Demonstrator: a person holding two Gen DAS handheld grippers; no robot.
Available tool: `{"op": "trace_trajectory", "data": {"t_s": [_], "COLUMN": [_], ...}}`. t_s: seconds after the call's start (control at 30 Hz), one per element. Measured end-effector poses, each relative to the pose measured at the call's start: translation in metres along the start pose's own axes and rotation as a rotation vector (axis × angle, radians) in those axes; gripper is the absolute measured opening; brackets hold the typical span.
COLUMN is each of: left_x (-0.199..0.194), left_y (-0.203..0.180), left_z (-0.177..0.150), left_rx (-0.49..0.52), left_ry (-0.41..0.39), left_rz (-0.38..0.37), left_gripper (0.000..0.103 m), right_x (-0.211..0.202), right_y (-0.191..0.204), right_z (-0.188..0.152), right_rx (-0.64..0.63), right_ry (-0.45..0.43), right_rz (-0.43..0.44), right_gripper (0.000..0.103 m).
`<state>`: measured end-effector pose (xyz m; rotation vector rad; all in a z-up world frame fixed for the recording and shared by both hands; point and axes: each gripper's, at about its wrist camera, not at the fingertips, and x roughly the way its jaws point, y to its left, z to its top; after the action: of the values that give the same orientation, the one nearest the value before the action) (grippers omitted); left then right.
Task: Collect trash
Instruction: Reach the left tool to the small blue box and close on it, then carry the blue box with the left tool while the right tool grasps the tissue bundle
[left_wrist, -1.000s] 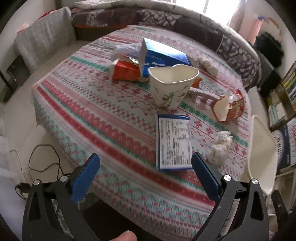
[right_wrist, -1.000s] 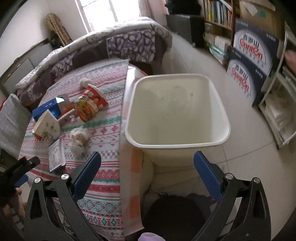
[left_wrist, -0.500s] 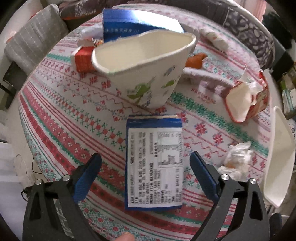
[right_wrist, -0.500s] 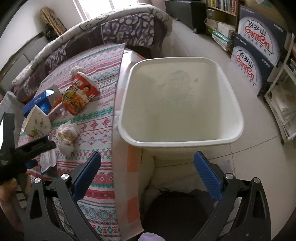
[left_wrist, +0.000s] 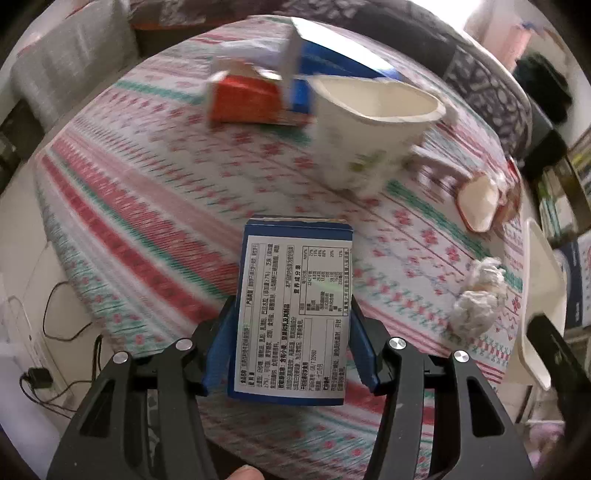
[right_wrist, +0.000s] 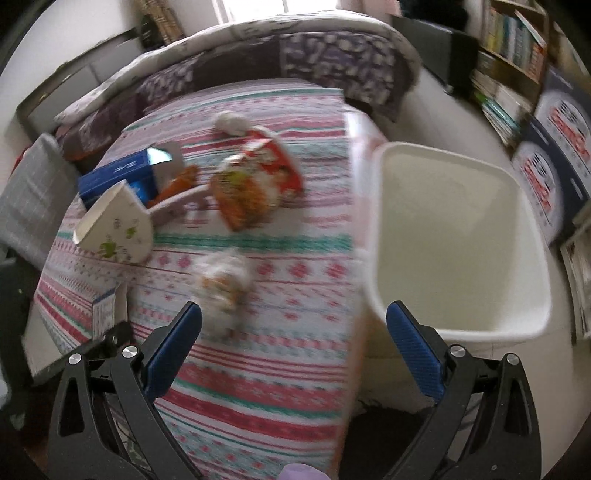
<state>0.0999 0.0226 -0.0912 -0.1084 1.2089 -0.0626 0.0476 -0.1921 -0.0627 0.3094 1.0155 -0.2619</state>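
My left gripper (left_wrist: 291, 325) is shut on a flat blue box with a white label (left_wrist: 293, 306), held above the patterned tablecloth (left_wrist: 147, 206). My right gripper (right_wrist: 293, 332) is open and empty, over the table edge beside the white bin (right_wrist: 458, 243). On the table lie a crushed paper cup (left_wrist: 369, 136), a crumpled tissue wad (left_wrist: 476, 299), a red noodle cup (right_wrist: 255, 184), an orange-red carton (left_wrist: 243, 99) and a larger blue box (left_wrist: 325, 66). The held box's edge also shows in the right wrist view (right_wrist: 109, 306).
A sofa with a patterned blanket (right_wrist: 295, 48) runs behind the table. Bookshelves and printed cartons (right_wrist: 554, 122) stand right of the bin. A grey chair (left_wrist: 70, 62) stands at the far left. Cables (left_wrist: 55, 332) lie on the floor.
My left gripper moved onto the flat blue box and closed on it. My right gripper swung left, from over the bin toward the table.
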Motion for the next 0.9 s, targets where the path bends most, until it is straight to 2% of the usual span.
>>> {"op": "trace_trajectory", "data": {"t_s": [0.17,0.3,0.4,0.53,0.57,0.6,0.67,0.9], "left_x": [-0.012,-0.02,-0.027,-0.022,-0.023,-0.024,-0.027,-0.042], "left_y": [0.036,0.051,0.056,0.038,0.036,0.036,0.036,0.029], "left_z": [-0.006,-0.008,-0.009,-0.001,0.0,0.0,-0.002,-0.001], "left_rx": [-0.051,-0.073,-0.071,-0.068,-0.068,-0.067,-0.065,-0.05], "left_ry": [-0.039,-0.062,-0.08,-0.097,-0.1,-0.103,-0.116,-0.171], "left_rz": [0.014,0.015,0.015,0.015,0.013,0.014,0.019,0.025], "left_gripper": [0.055,0.055,0.055,0.055,0.055,0.056,0.055,0.055], "right_x": [0.016,0.033,0.044,0.054,0.053,0.052,0.05,0.026], "right_y": [0.032,0.05,0.054,0.052,0.051,0.051,0.047,0.04], "right_z": [0.01,0.014,0.012,0.005,0.004,0.003,0.004,0.007], "right_rx": [-0.034,-0.067,-0.07,-0.081,-0.087,-0.09,-0.08,-0.083], "right_ry": [0.018,0.052,0.089,0.129,0.114,0.107,0.106,0.032], "right_rz": [0.019,0.007,0.008,0.013,0.0,-0.001,0.023,0.053], "right_gripper": [0.095,0.083,0.072,0.047,0.038,0.035,0.032,0.031]}}
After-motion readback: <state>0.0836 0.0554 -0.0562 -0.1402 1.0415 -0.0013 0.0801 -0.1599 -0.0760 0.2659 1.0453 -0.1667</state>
